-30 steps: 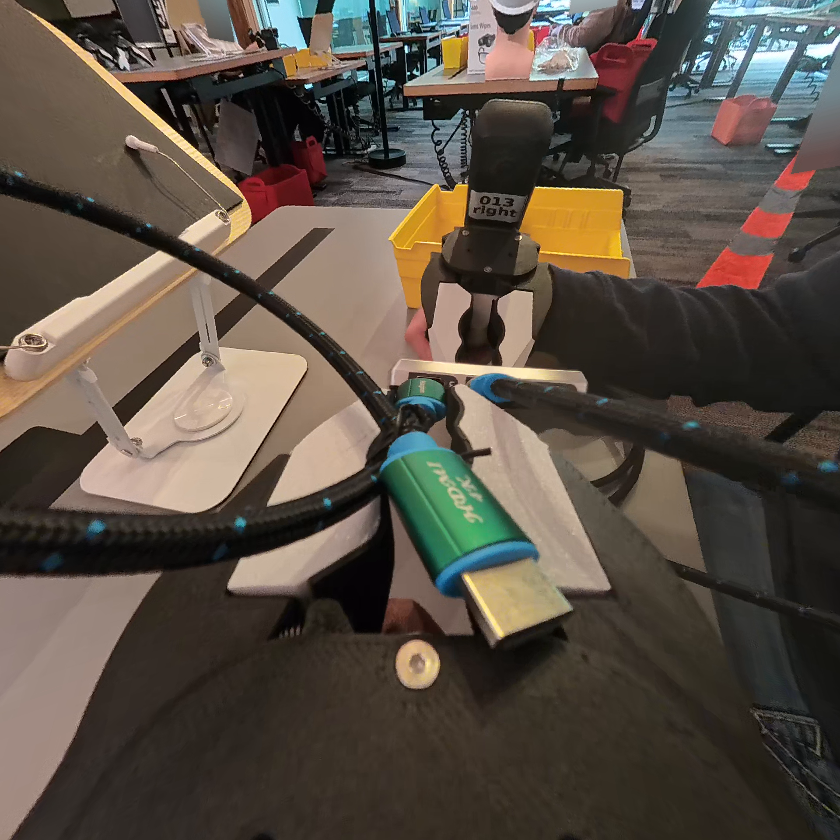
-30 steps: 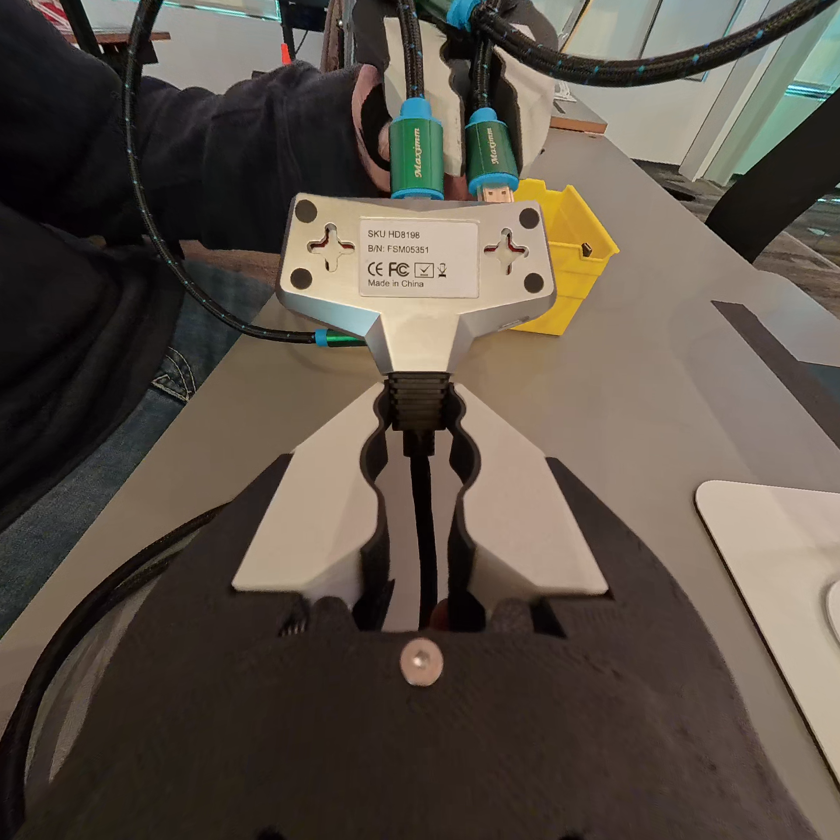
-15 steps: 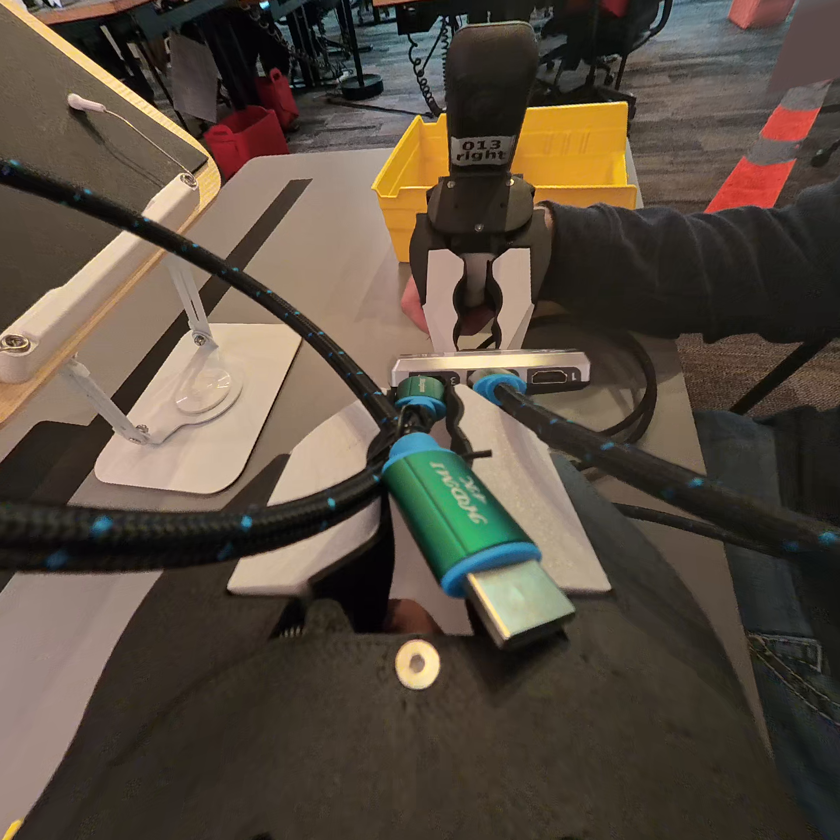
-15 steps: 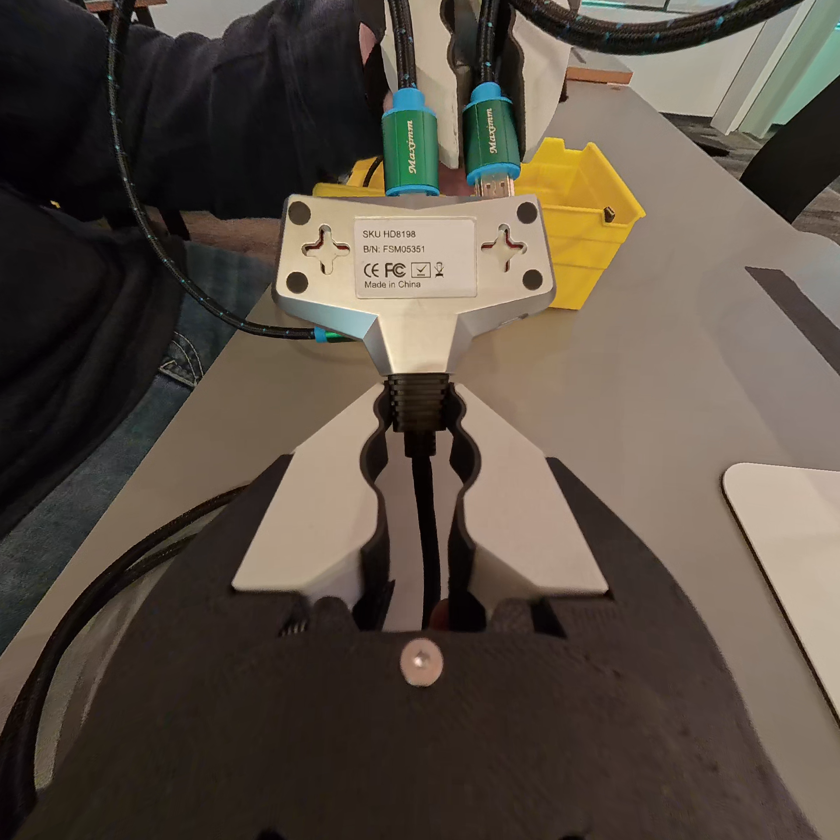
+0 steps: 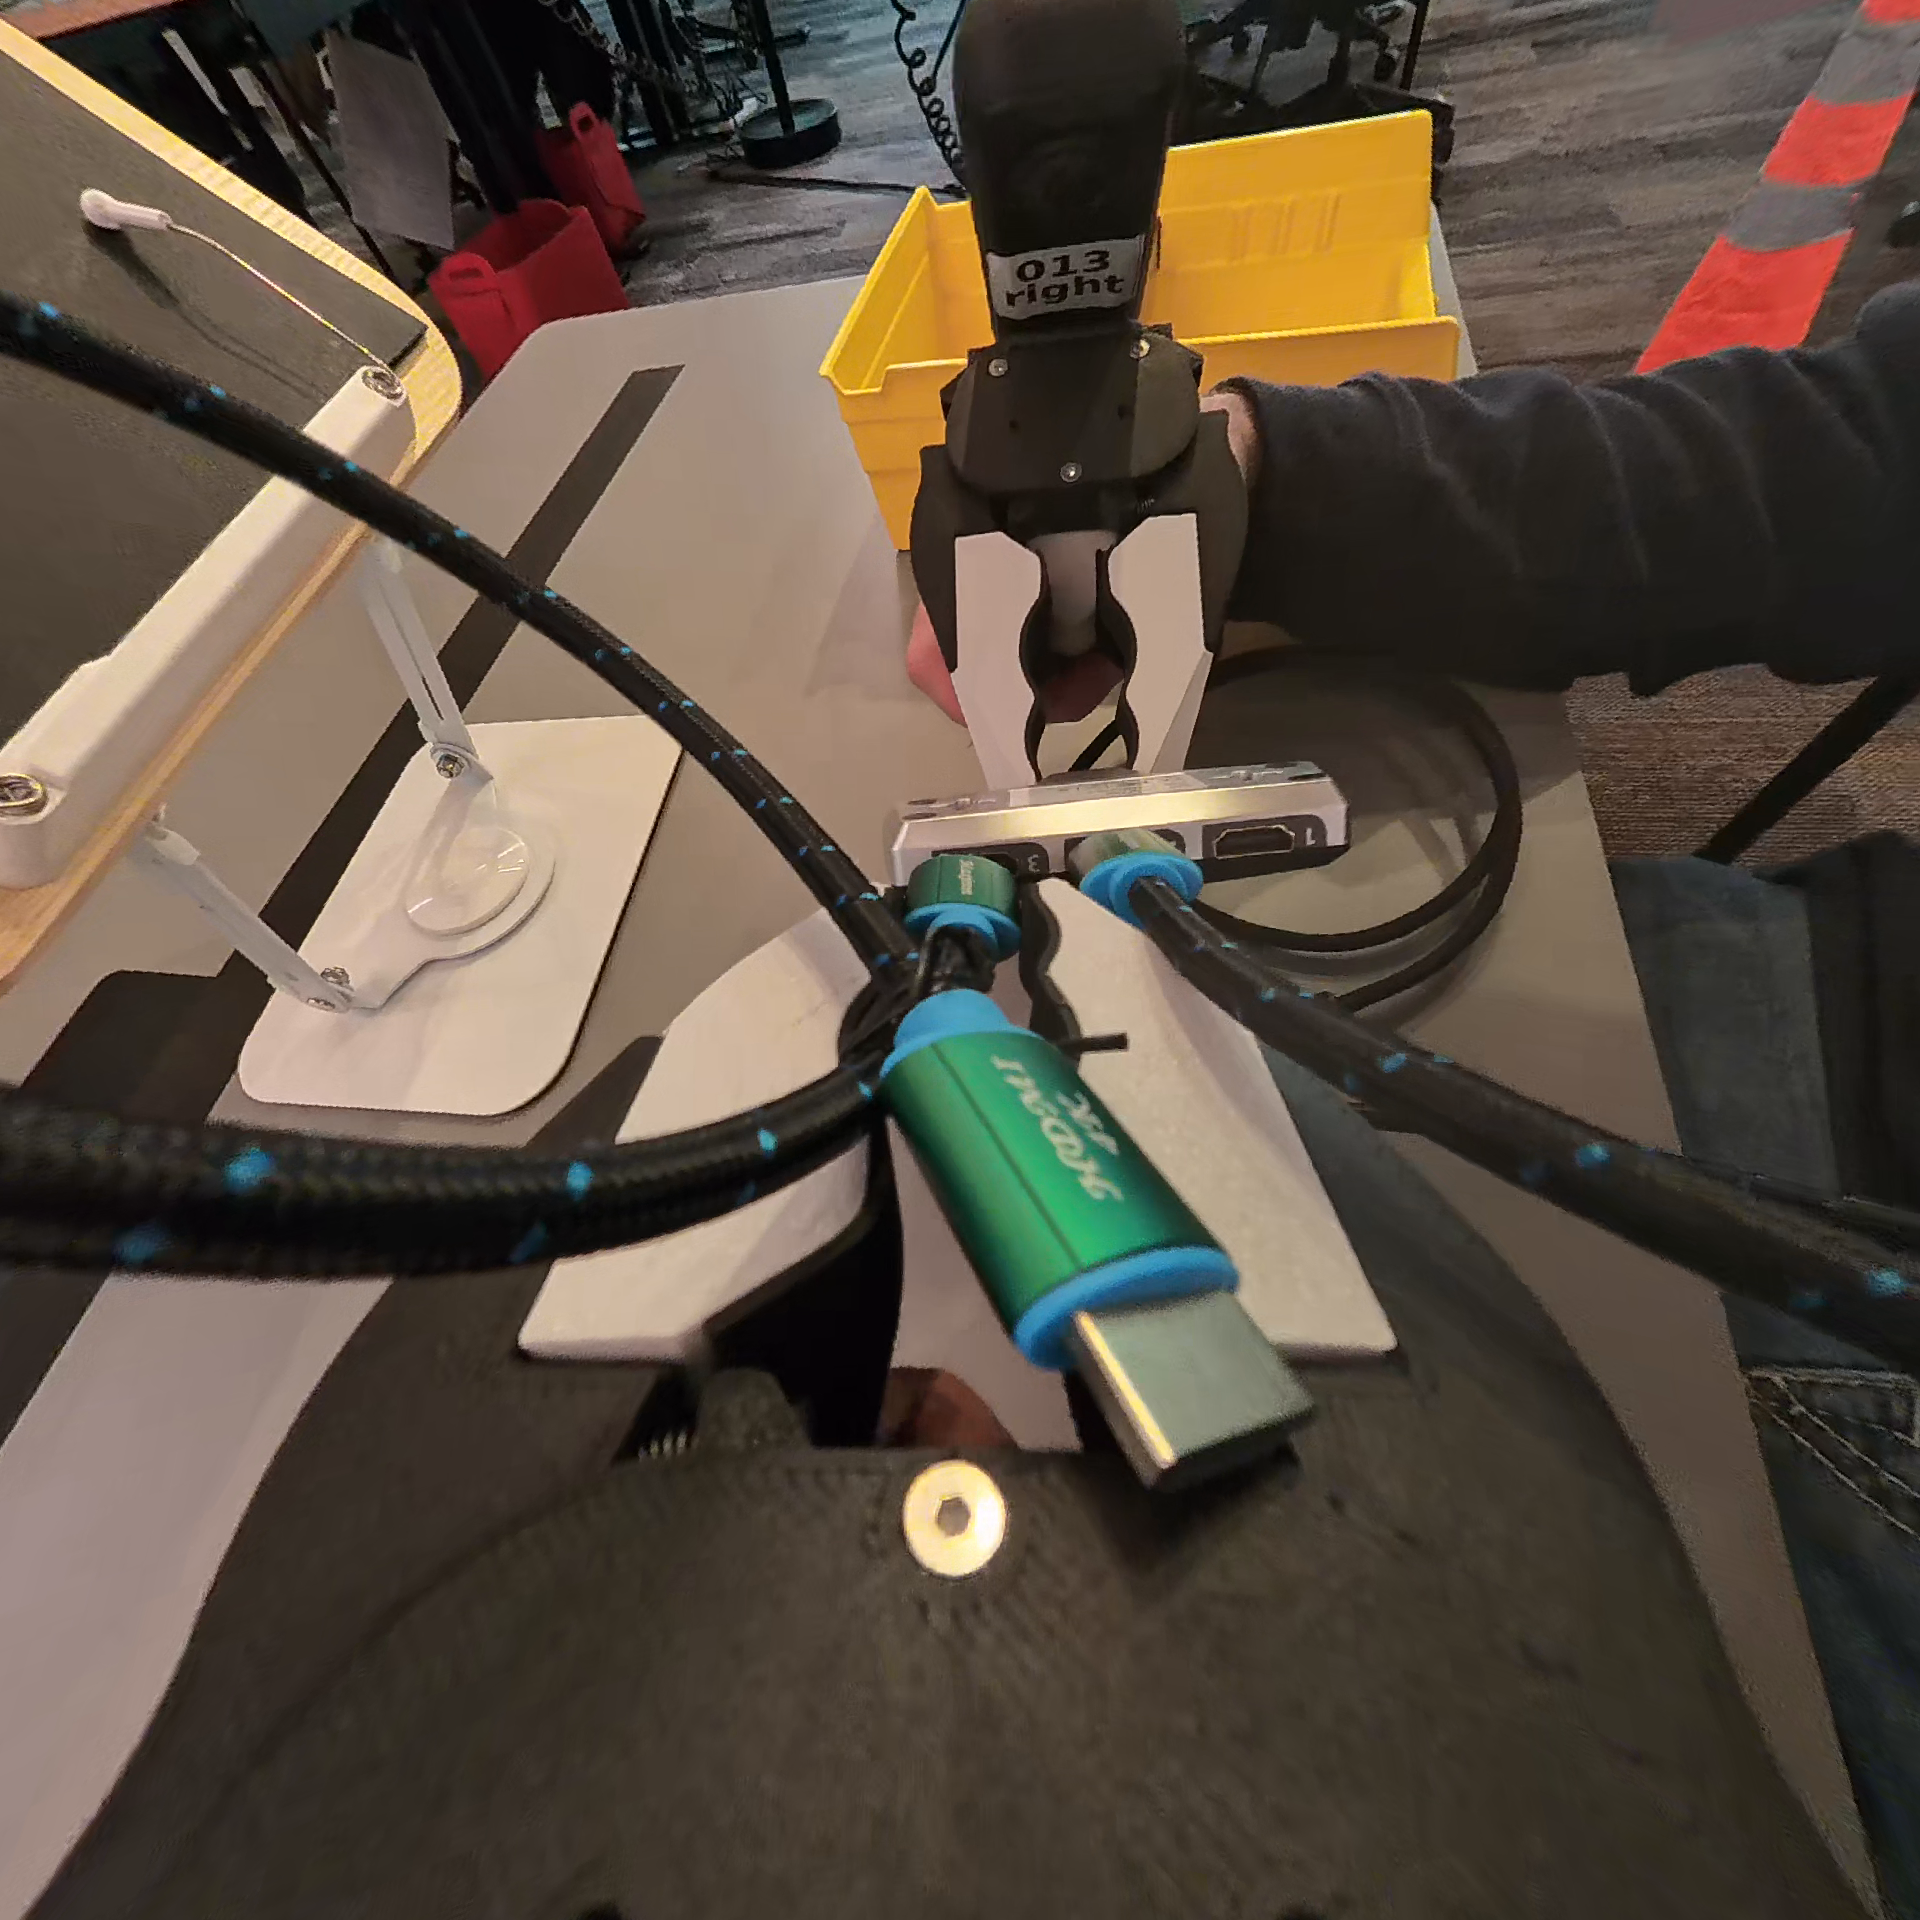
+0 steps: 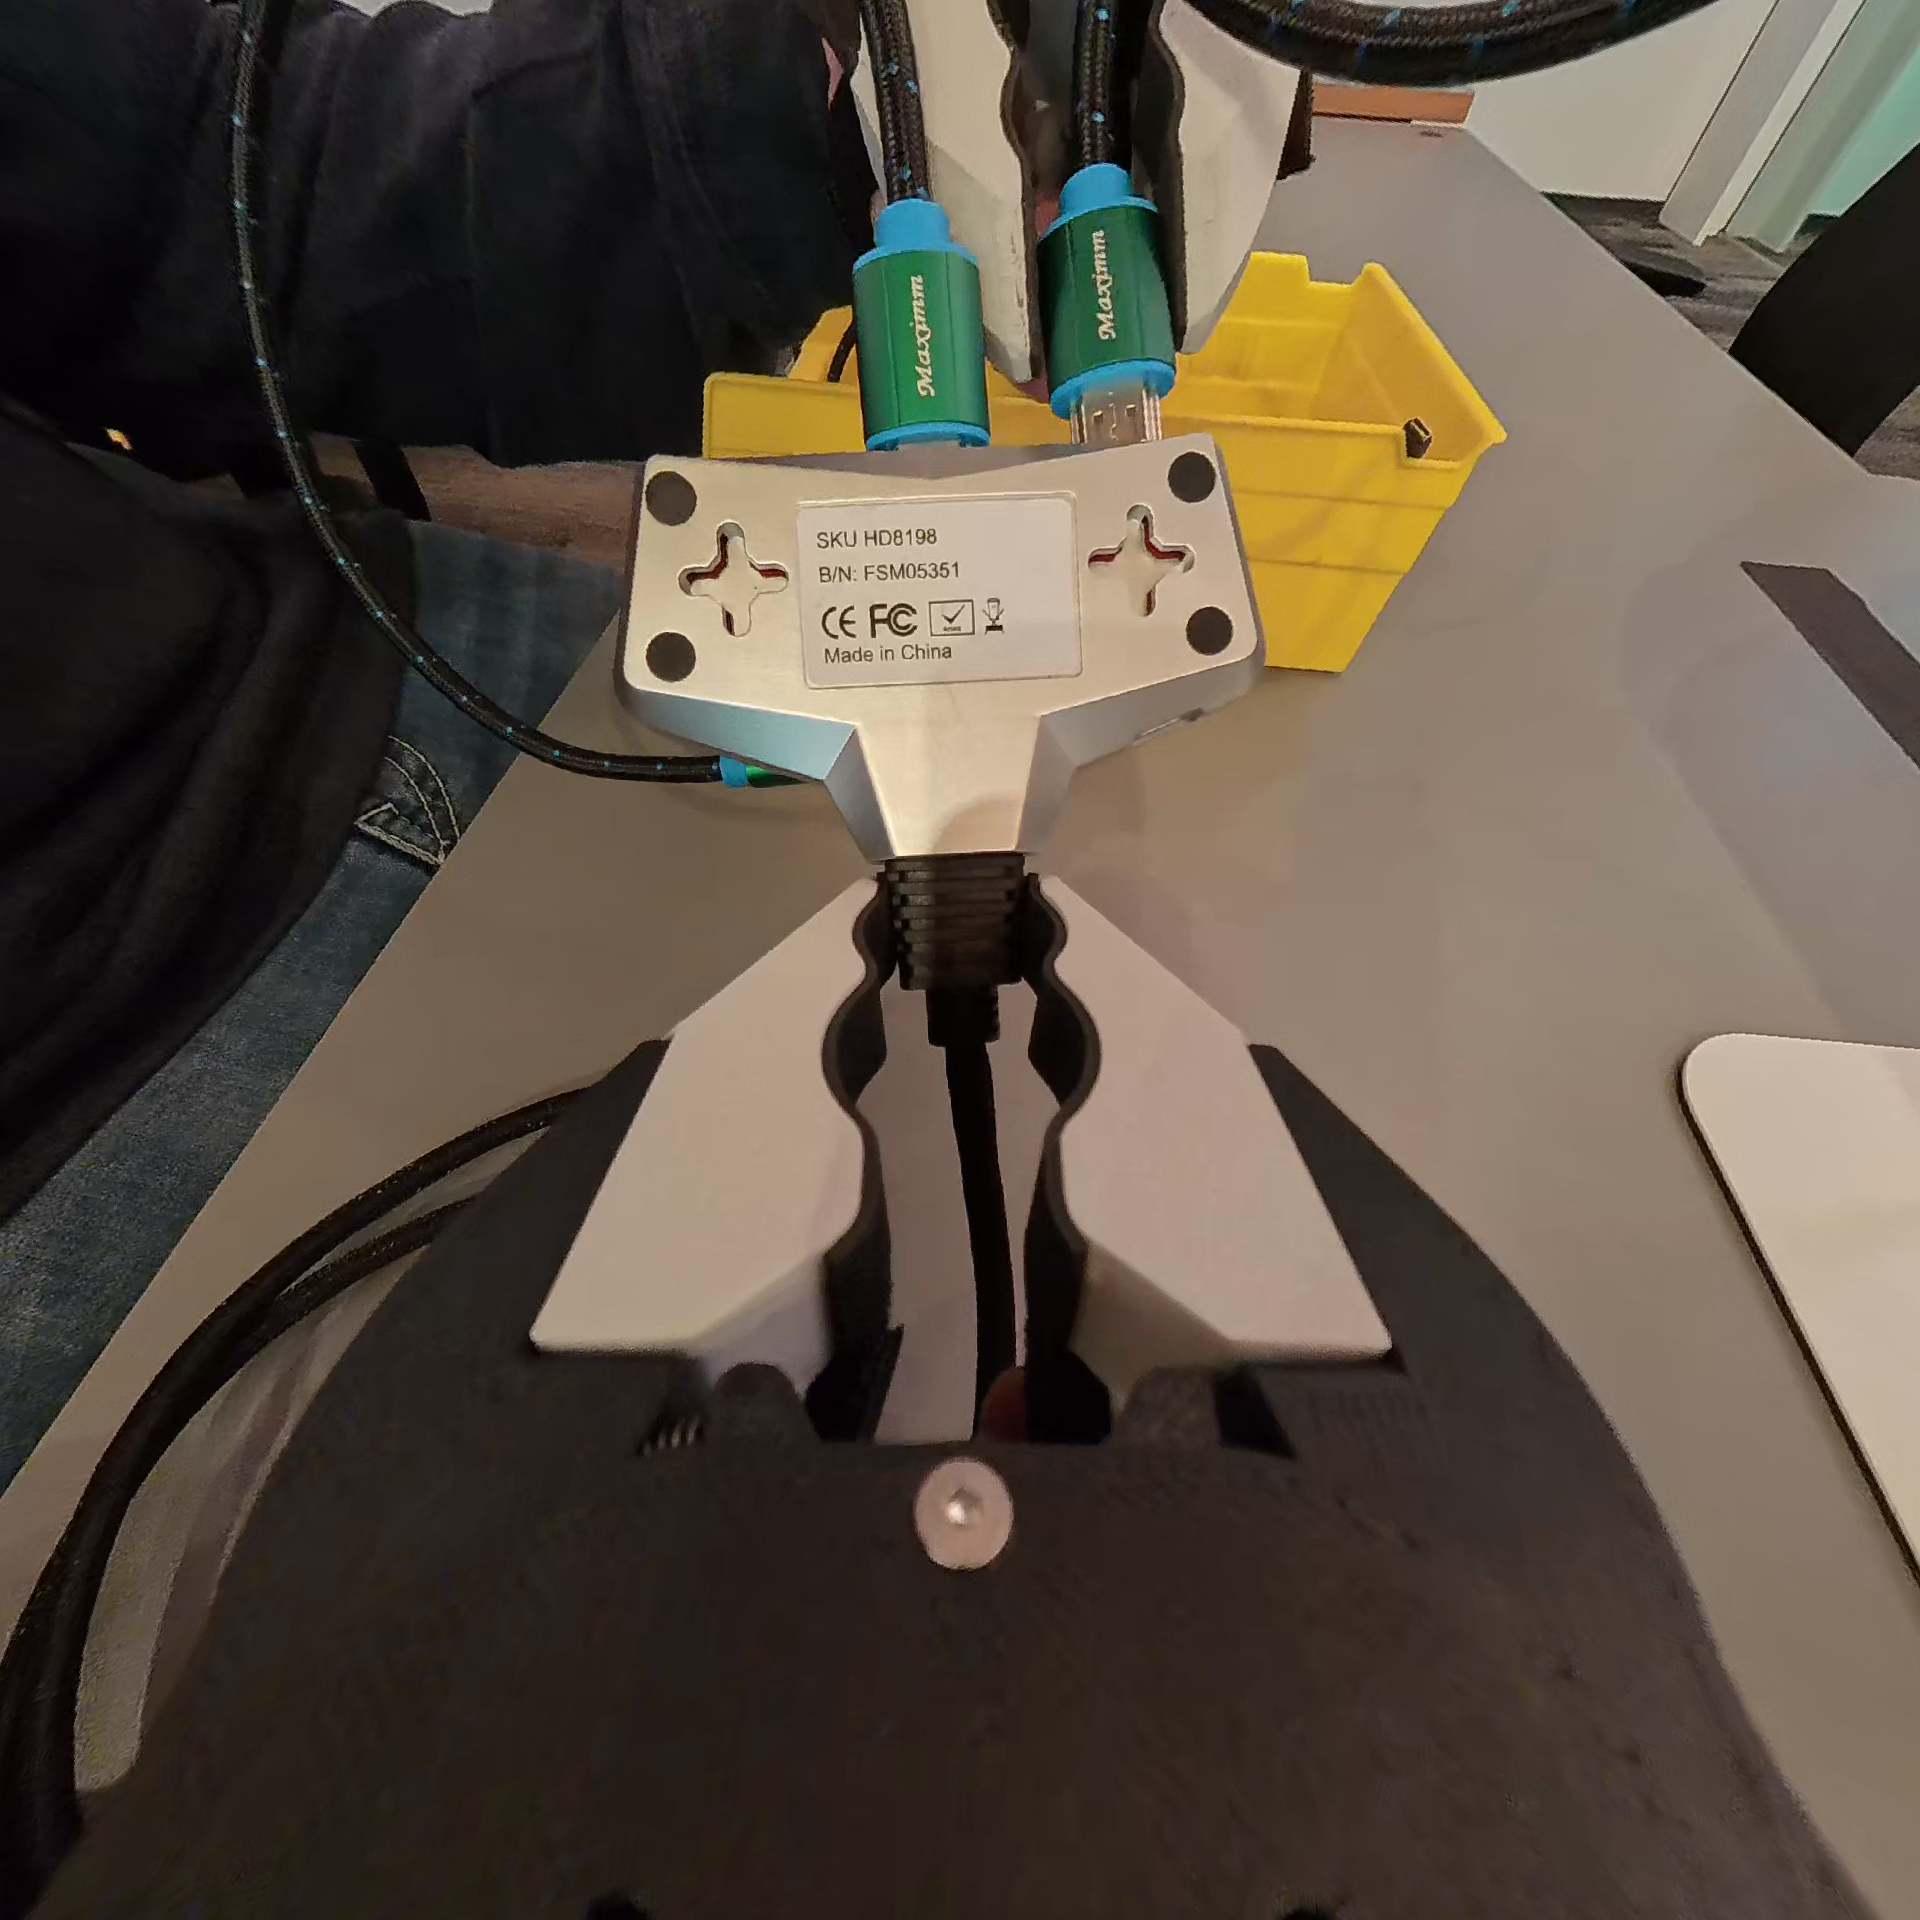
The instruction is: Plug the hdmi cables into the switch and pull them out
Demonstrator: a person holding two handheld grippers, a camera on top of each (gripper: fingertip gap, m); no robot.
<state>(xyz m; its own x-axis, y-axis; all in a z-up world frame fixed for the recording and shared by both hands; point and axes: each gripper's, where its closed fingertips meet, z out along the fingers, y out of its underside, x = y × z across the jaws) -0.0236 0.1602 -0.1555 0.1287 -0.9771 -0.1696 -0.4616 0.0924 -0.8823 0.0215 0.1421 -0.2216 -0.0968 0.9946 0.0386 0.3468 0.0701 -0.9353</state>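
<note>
**Switch clamped, one plug seated, one part-way**

My right tool (image 6: 956, 914) is closed on the black ribbed collar (image 6: 956, 961) where the pigtail leaves the switch (image 6: 935, 758). The switch is a brushed-metal T-shaped body, flat underside up, with four dark round feet, two cross-shaped mounting slots and a white label. It sits out past my fingertips over the grey matte tabletop (image 6: 1455, 883). I can't tell whether it touches the surface.

On the far edge of the switch there are two plugs, each a glossy green metal barrel with blue rubber collars and a black braided cable flecked with blue. The left plug (image 6: 920, 343) is fully in. The right plug (image 6: 1107, 301) is only part-way in, with bare metal showing at the port.

My left tool (image 5: 1023, 914) has its white fingers close together. From the right wrist view it looks clamped on the right plug's cable, just behind the collar. A third, loose plug (image 5: 1049, 1174) lies across the top of that tool with its metal tip pointing at the camera. One port (image 5: 1262, 840) is empty.

A yellow plastic bin (image 6: 1340, 499) stands behind the switch, and a white stand base (image 5: 436, 935) is off to the side.
</note>
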